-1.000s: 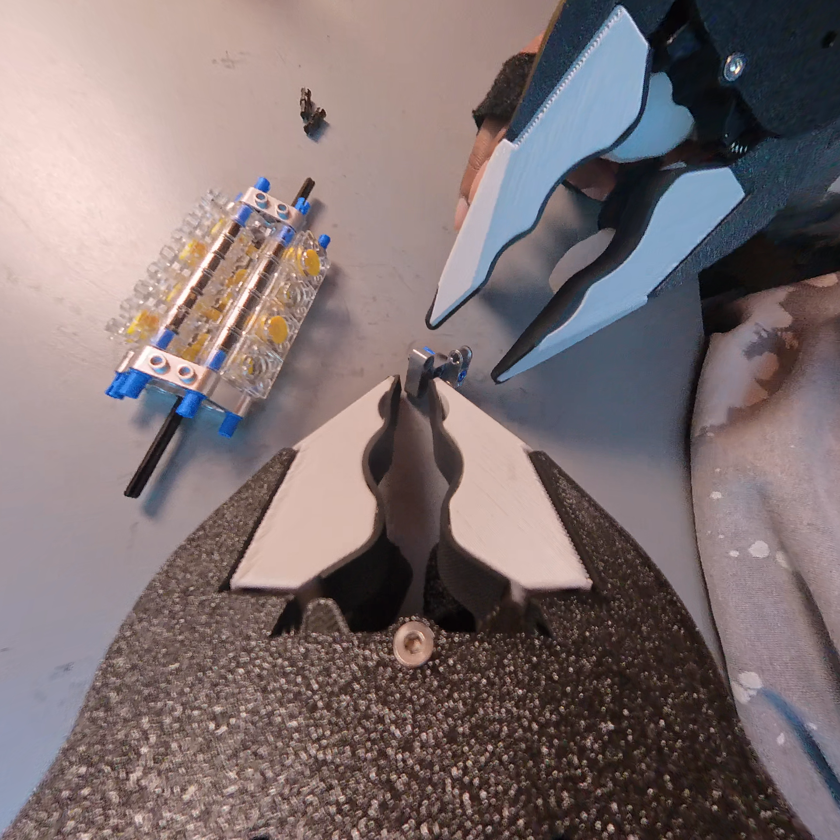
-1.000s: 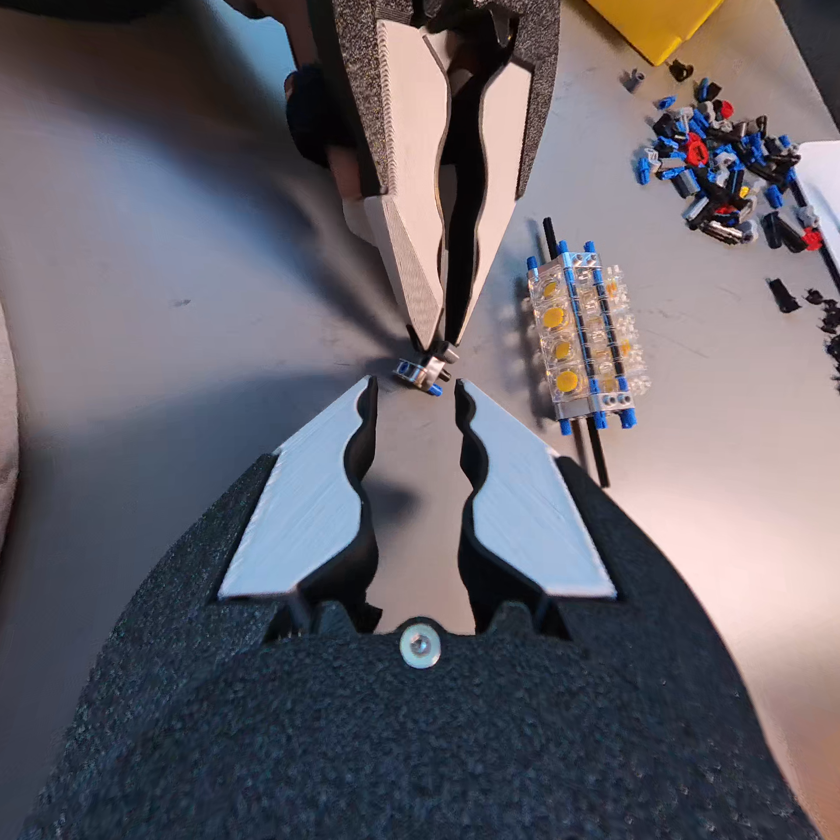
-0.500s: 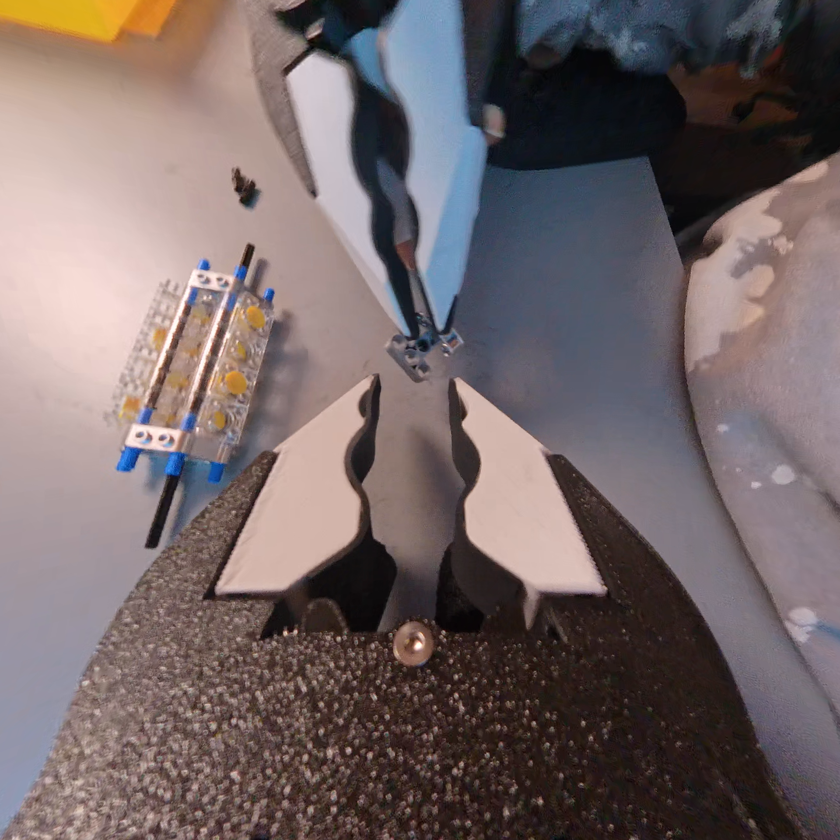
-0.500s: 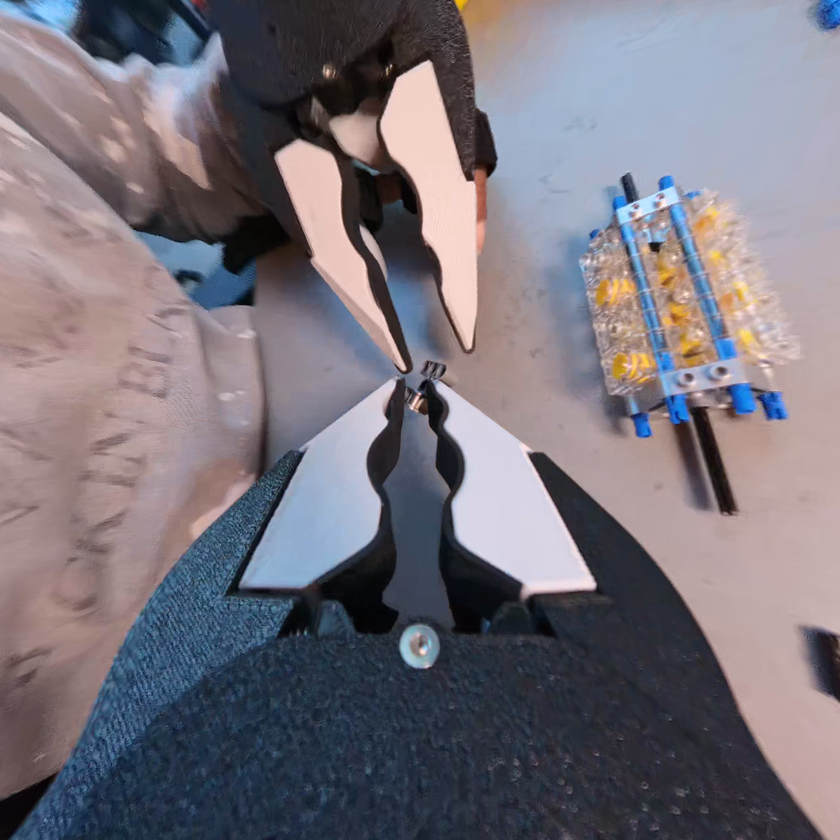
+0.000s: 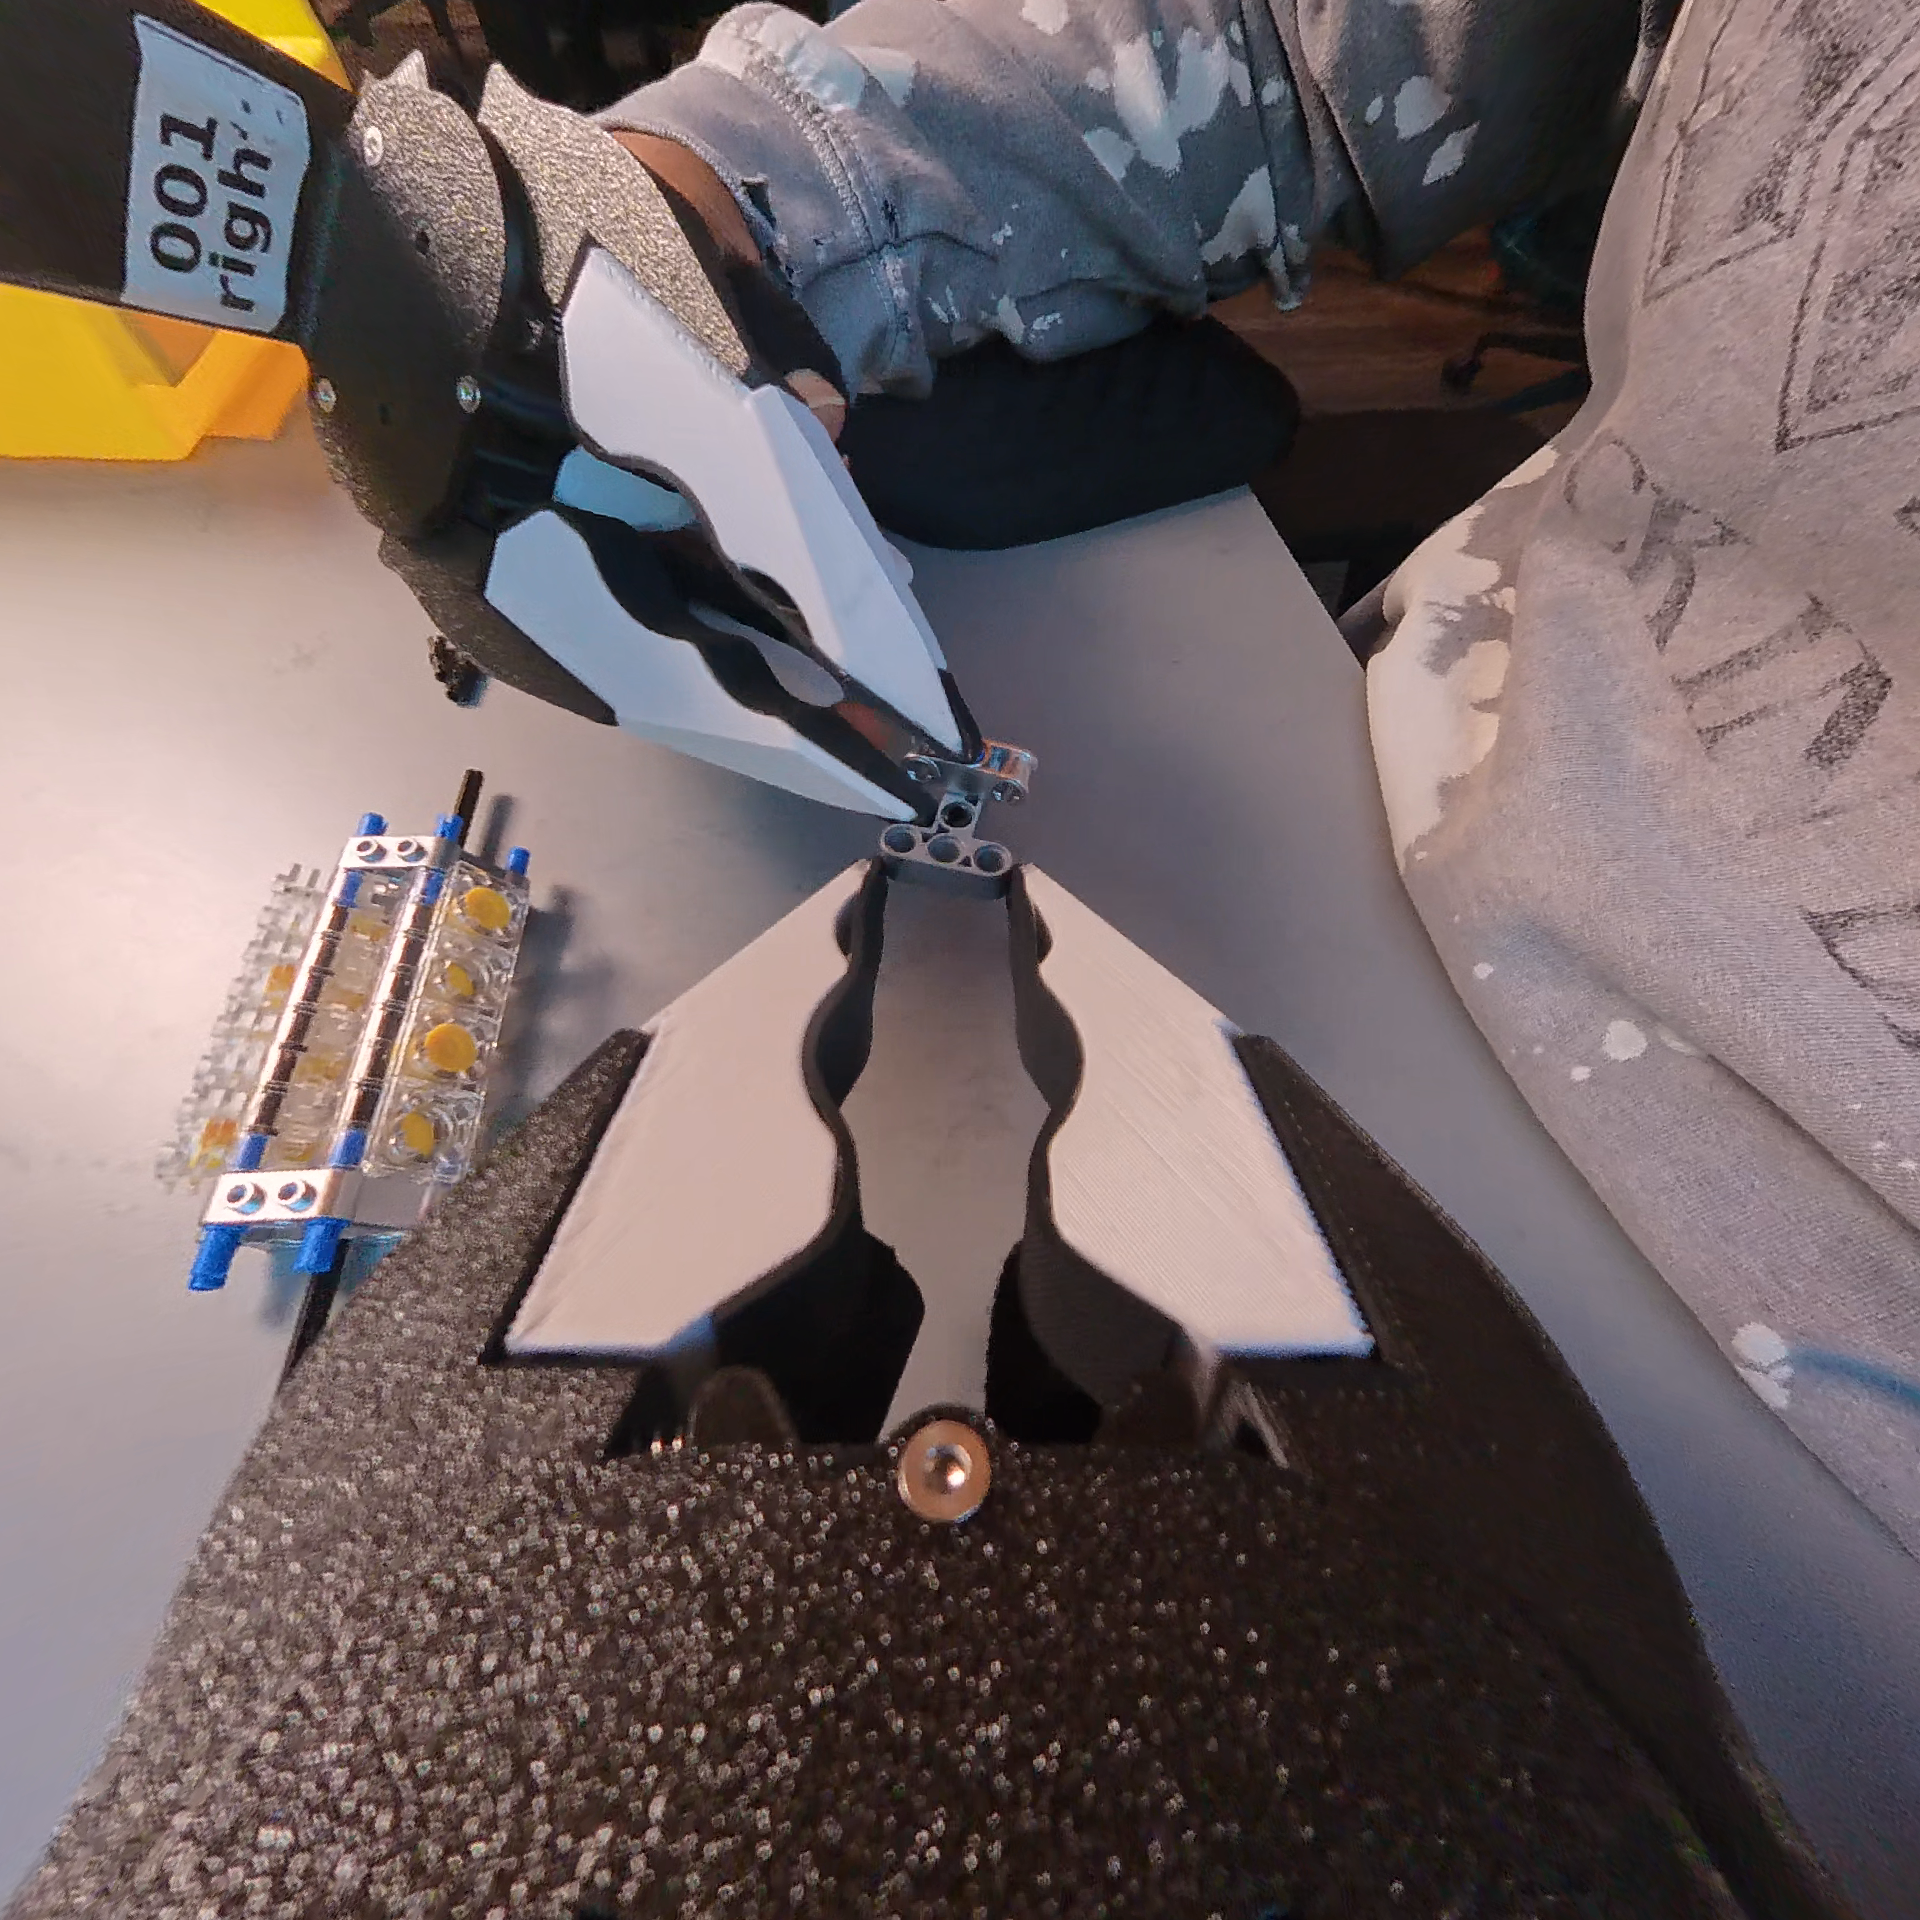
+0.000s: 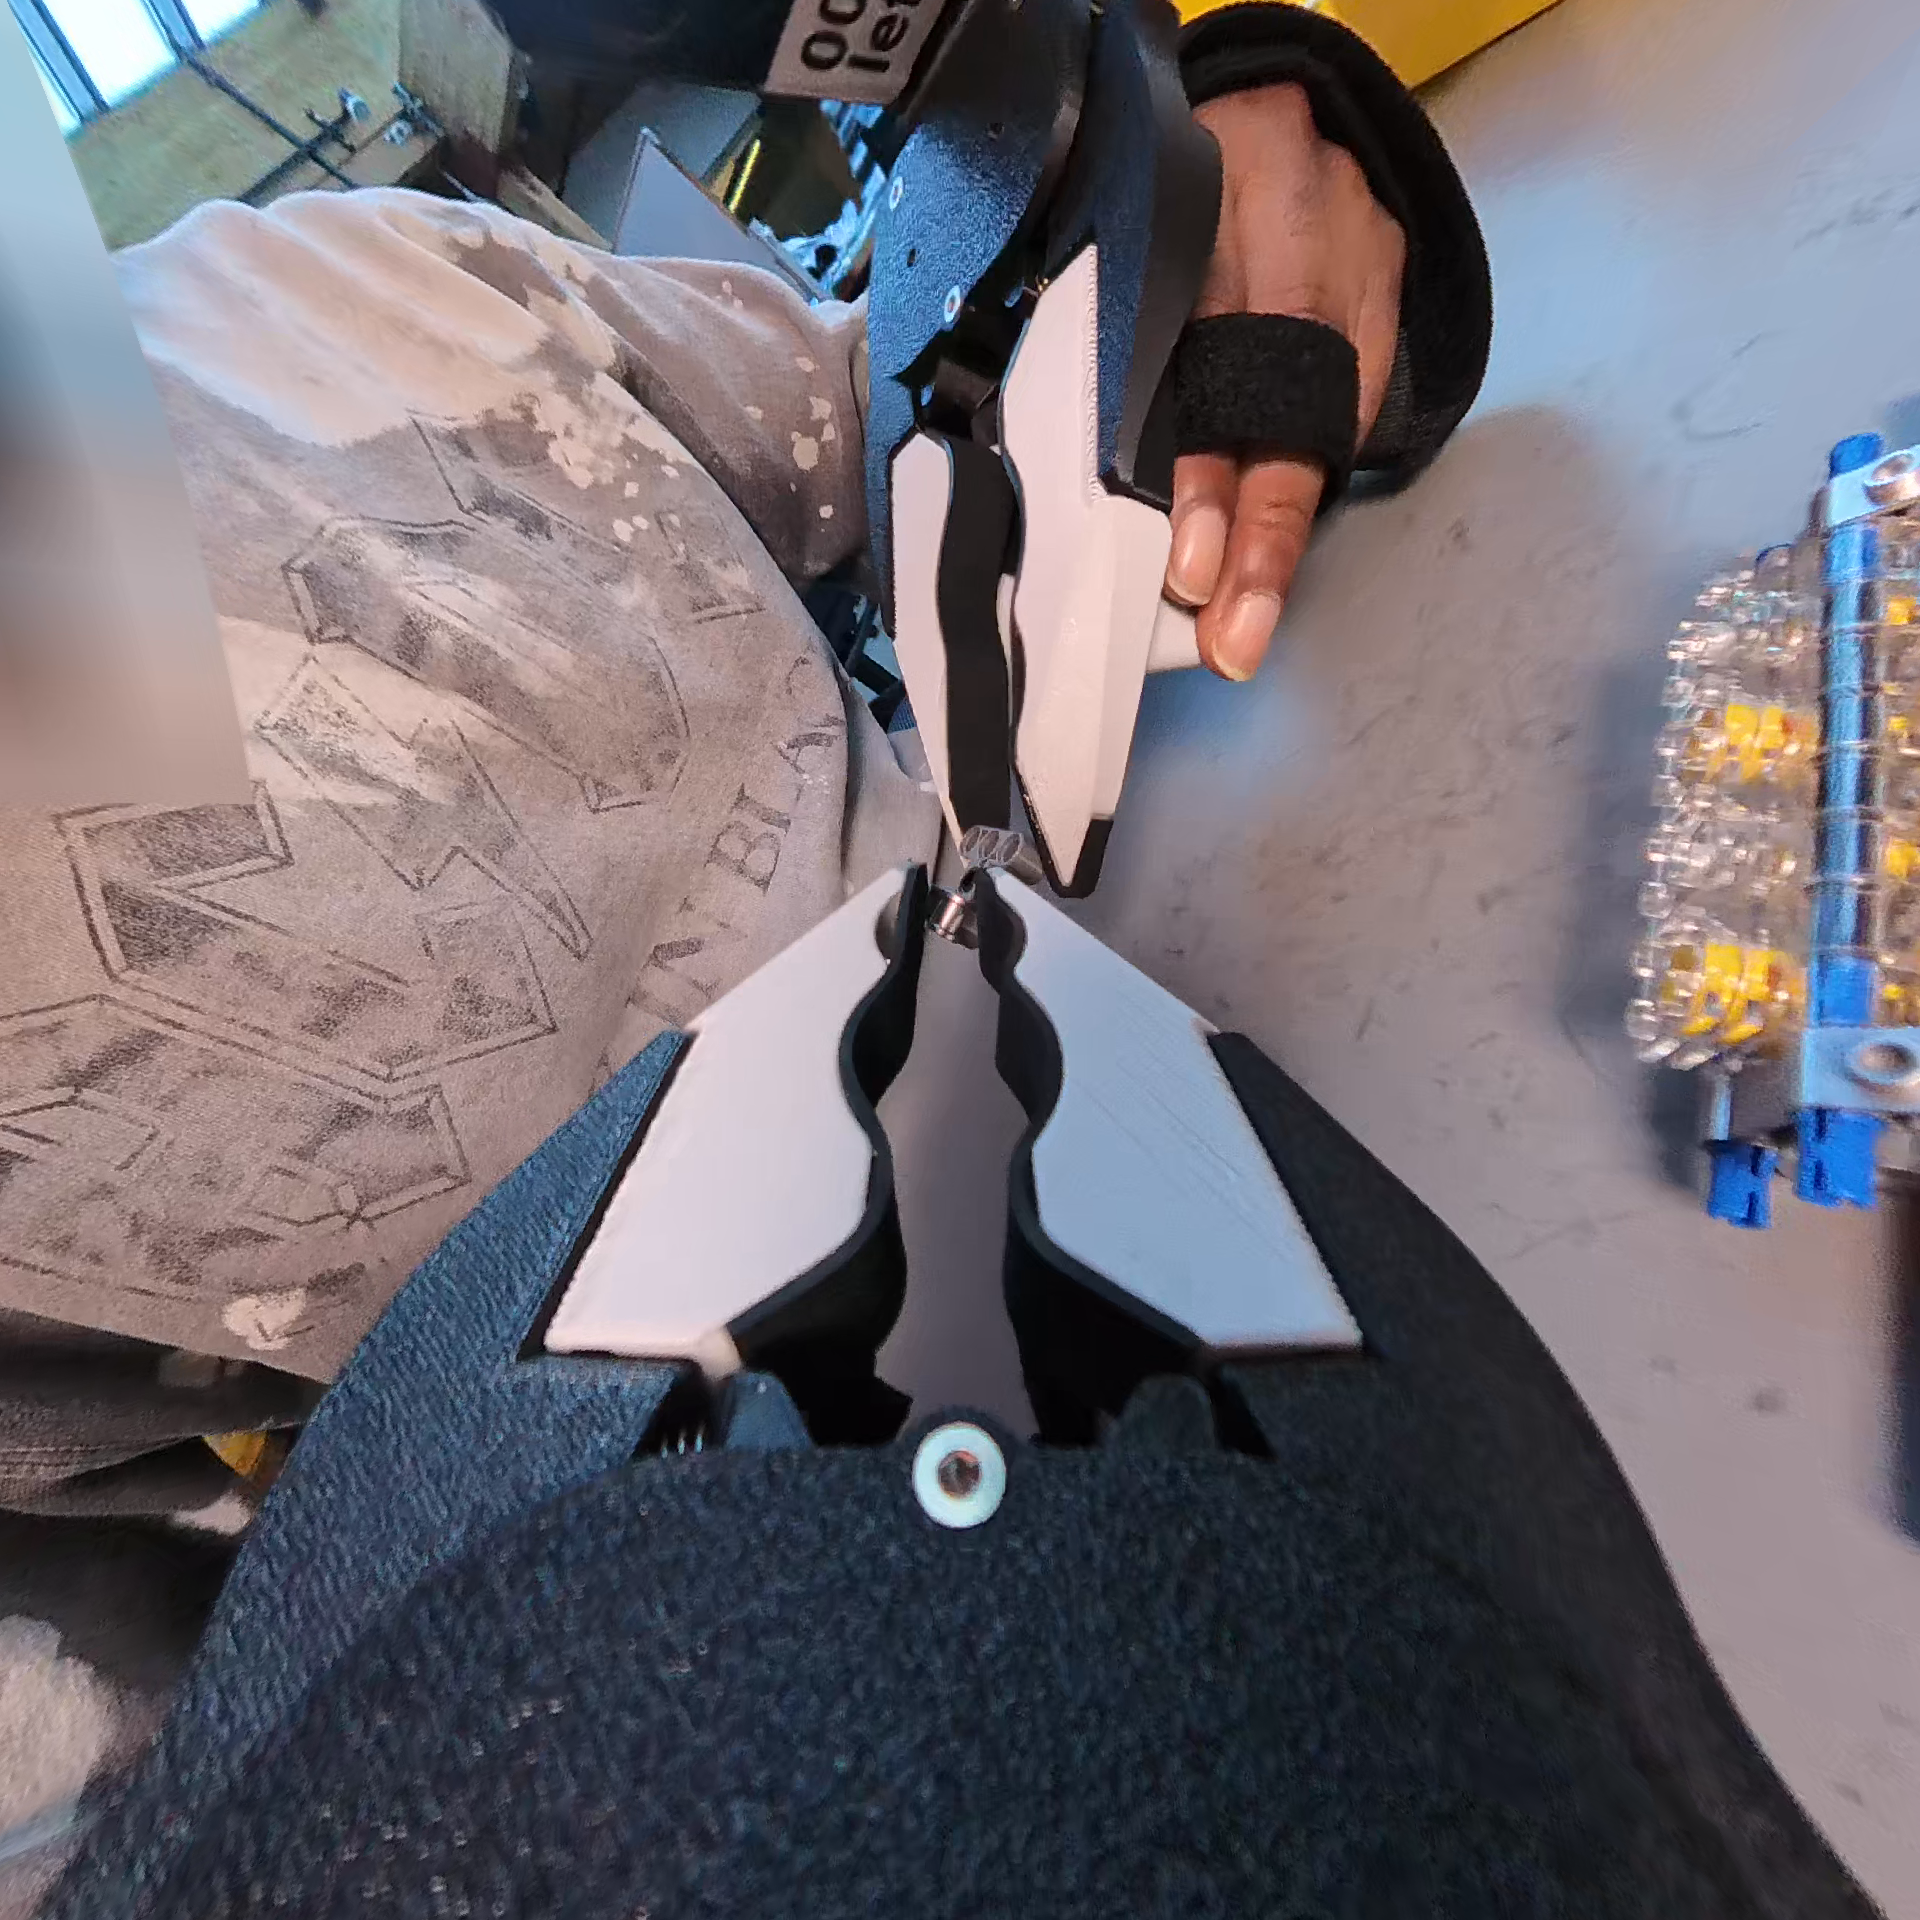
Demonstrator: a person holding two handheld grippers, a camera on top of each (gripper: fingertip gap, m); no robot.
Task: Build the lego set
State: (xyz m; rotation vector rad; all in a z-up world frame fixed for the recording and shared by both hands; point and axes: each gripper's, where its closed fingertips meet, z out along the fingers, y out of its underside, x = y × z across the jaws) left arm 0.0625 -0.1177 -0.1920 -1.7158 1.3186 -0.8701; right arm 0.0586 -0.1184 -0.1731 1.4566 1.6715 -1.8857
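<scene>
A small grey part assembly is held above the grey table point(image 5: 1091, 644) between both grippers. My left gripper point(image 5: 945, 883) is shut on its three-hole grey beam point(image 5: 945, 857), with one fingertip at each end. My right gripper point(image 5: 930, 779) comes in from the upper left and is shut on the shiny grey connector point(image 5: 971, 771) on top of the beam. In the right wrist view my right gripper point(image 6: 951, 899) pinches the connector point(image 6: 948, 920), and my left gripper point(image 6: 1008, 857) holds the beam point(image 6: 992, 842) from above.
A block of clear bricks with yellow discs, blue pins and black axles point(image 5: 353, 1039) lies on the table to the left; it also shows in the right wrist view point(image 6: 1808, 883). A yellow bin point(image 5: 104, 384) stands at the back. The person's grey sweatshirt point(image 5: 1662, 727) is at the table edge.
One second ago my left gripper held the part and the right was open. The right then closed on it and the left let go. Now my left has closed on the beam.
</scene>
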